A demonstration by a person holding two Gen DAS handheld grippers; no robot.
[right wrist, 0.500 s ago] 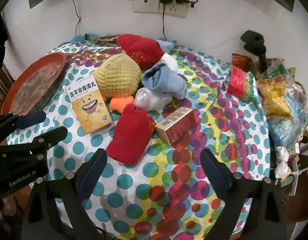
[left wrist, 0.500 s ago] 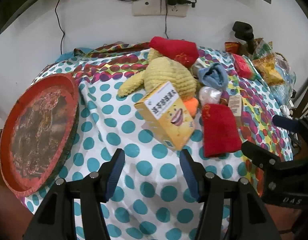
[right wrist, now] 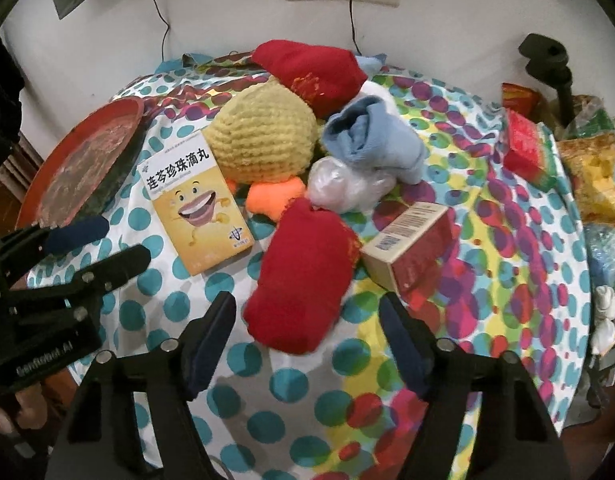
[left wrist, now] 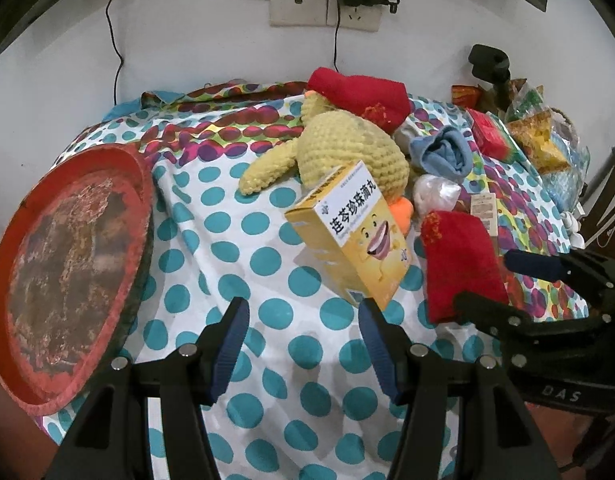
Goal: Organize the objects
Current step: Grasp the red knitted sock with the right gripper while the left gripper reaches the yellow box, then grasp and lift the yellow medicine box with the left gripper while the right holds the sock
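A yellow medicine box (left wrist: pixel 351 236) with a smiling cartoon face leans on a yellow crochet toy (left wrist: pixel 347 152). My left gripper (left wrist: pixel 303 320) is open just in front of the box's near corner, with nothing between its fingers. A folded red cloth (right wrist: pixel 303 272) lies next to a red and beige carton (right wrist: pixel 411 248). My right gripper (right wrist: pixel 307 312) hovers open over the cloth's near end, and its pads do not touch it. The yellow medicine box (right wrist: pixel 195 208) and my left gripper (right wrist: pixel 67 248) show to the left in the right wrist view. At the right edge of the left wrist view is the right gripper (left wrist: pixel 547 280).
A round red tray (left wrist: pixel 67 264) sits at the table's left edge. Behind the toy lie another red cloth (right wrist: pixel 311 72), a blue sock roll (right wrist: pixel 371 140), a clear plastic bag (right wrist: pixel 347 188) and an orange piece (right wrist: pixel 271 196). Snack packets (right wrist: pixel 591 172) crowd the right side. A wall stands behind.
The right gripper has shifted left and closer to the red cloth, and its jaws have narrowed somewhat. The left gripper has edged slightly toward the yellow box.
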